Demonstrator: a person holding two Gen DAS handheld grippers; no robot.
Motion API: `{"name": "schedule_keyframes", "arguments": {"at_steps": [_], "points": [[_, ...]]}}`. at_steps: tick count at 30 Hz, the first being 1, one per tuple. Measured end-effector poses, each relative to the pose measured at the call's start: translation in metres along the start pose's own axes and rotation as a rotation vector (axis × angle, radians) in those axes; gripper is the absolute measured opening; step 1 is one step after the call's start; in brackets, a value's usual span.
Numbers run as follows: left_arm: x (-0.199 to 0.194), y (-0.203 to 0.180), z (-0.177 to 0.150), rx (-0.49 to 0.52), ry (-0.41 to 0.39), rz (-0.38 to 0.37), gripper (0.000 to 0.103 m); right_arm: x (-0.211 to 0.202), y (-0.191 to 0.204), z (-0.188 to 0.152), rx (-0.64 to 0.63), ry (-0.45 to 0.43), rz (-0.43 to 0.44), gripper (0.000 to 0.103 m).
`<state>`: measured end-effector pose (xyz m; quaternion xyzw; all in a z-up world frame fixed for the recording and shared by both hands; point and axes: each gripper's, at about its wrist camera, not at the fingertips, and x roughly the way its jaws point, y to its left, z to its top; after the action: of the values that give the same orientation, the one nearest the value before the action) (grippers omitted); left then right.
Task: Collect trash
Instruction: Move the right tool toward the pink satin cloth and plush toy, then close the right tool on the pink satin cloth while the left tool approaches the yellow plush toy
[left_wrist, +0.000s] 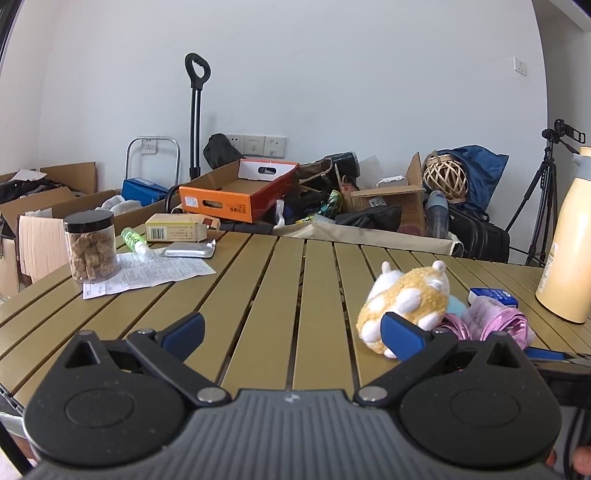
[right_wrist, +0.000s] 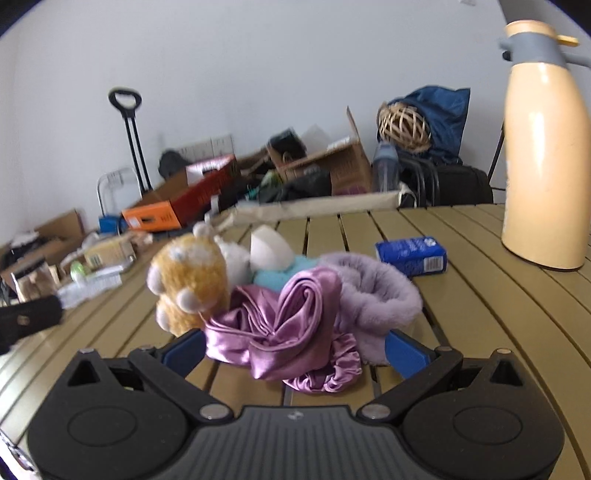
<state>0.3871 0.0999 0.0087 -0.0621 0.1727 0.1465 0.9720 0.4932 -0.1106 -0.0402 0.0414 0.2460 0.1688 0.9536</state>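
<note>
Trash candidates are lying on the slatted surface (left_wrist: 258, 280) around one landmark, the plush toy (left_wrist: 404, 301): far to its left a printed leaflet (left_wrist: 147, 271), a foil blister pack (left_wrist: 190, 251) and a small carton (left_wrist: 175, 228) are sitting beside a jar (left_wrist: 90, 251); just behind it to the right a blue box (right_wrist: 412, 255) is resting near the tall cream flask (right_wrist: 543, 147). Which of these counts as trash is a judgement; the leaflet and the foil pack seem likeliest.

To do this step well, I would be picking one flat piece at a time, coming in low along the slats and pinching an edge that is lifting off the wood.

Left gripper (left_wrist: 293, 332) is hanging wide open and empty, its right finger overlapping the plush toy in view. Right gripper (right_wrist: 295, 349) is also spread wide, gripping nothing, with the purple satin cloth (right_wrist: 284, 325) lying between its fingers; contact is unclear.
</note>
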Motion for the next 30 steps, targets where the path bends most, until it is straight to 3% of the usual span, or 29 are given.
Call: {"name": "schedule_keyframes", "arguments": {"at_steps": [4, 7, 8, 10, 11, 18, 30], "points": [[0.004, 0.0, -0.001, -0.001, 0.013, -0.003, 0.103, 0.012, -0.001, 0.001, 0.028, 0.03, 0.011, 0.102], [0.006, -0.002, -0.003, -0.001, 0.025, -0.005, 0.103, 0.013, -0.003, 0.0, 0.044, 0.03, 0.043, 0.089], [0.006, -0.002, -0.003, -0.001, 0.027, -0.006, 0.103, 0.012, -0.002, 0.0, 0.042, 0.027, 0.048, 0.083], [0.005, -0.002, -0.004, 0.002, 0.027, -0.007, 0.103, 0.011, 0.0, -0.003, 0.02, 0.025, 0.041, 0.063], [0.003, -0.002, -0.005, 0.002, 0.026, -0.006, 0.103, 0.011, 0.001, -0.004, 0.018, 0.03, 0.036, 0.047], [0.004, 0.002, -0.005, -0.005, 0.036, -0.01, 0.103, 0.002, 0.003, -0.009, 0.011, 0.026, 0.049, 0.032], [0.005, 0.008, -0.001, -0.029, 0.05, -0.023, 0.103, -0.047, 0.0, -0.012, -0.008, -0.103, 0.035, 0.028]]}}
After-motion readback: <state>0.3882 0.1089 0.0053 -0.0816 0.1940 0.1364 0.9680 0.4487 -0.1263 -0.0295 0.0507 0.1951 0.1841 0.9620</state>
